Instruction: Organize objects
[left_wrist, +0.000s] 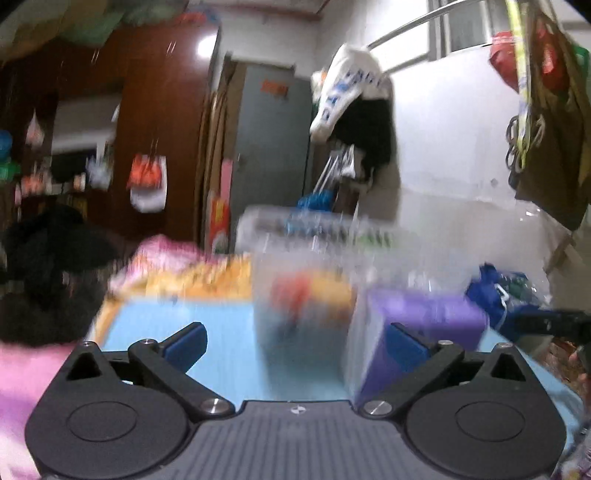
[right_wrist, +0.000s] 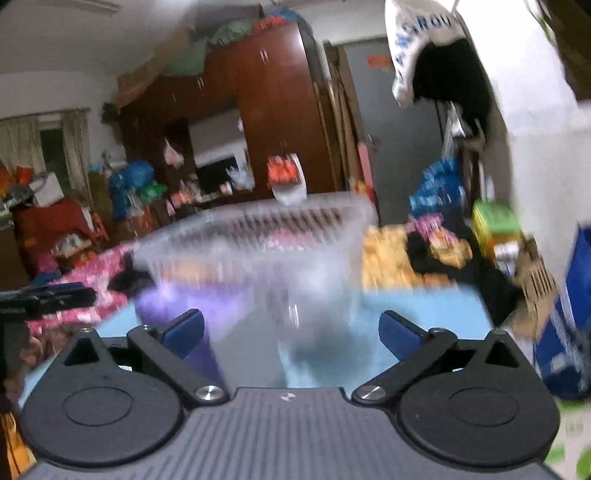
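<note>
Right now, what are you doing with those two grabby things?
A person holds a gripper in each hand over a light blue table. Both the left gripper and the right gripper are wide open and hold nothing. In front of them stand a clear plastic basket and a purple box. The pictures are blurry, so nothing looks sorted yet.

A basket (left_wrist: 306, 236) stood on the tabletop (left_wrist: 207, 332), with a box (left_wrist: 417, 325) just beside it on the right in the left wrist view. A wardrobe (left_wrist: 159, 122) and a door (left_wrist: 273, 147) stood behind, and a bag (left_wrist: 509, 299) lay right of the box.
</note>
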